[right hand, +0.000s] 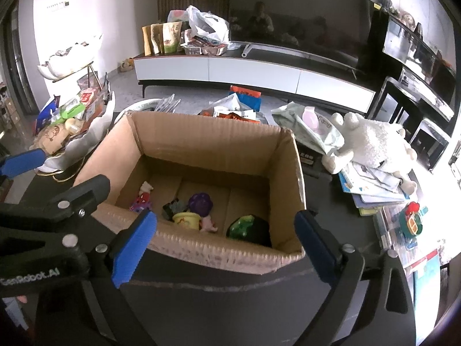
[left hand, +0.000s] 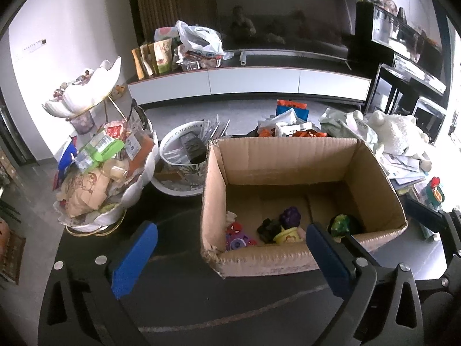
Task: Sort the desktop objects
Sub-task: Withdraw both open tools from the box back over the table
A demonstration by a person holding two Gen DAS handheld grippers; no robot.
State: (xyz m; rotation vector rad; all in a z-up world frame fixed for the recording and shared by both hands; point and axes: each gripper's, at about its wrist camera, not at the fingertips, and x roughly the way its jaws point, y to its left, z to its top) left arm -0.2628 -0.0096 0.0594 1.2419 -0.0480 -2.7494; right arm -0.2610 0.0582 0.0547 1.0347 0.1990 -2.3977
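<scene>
Holding small plastic toys (right hand: 196,219), a boxy (corrugated) cardboard carton (right hand: 207,141).

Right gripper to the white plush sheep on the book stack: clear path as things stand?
Probably yes. The right gripper is open and empty, and the white plush sheep lies uncovered atop the book stack, beside the cardboard box, not behind it.
</scene>
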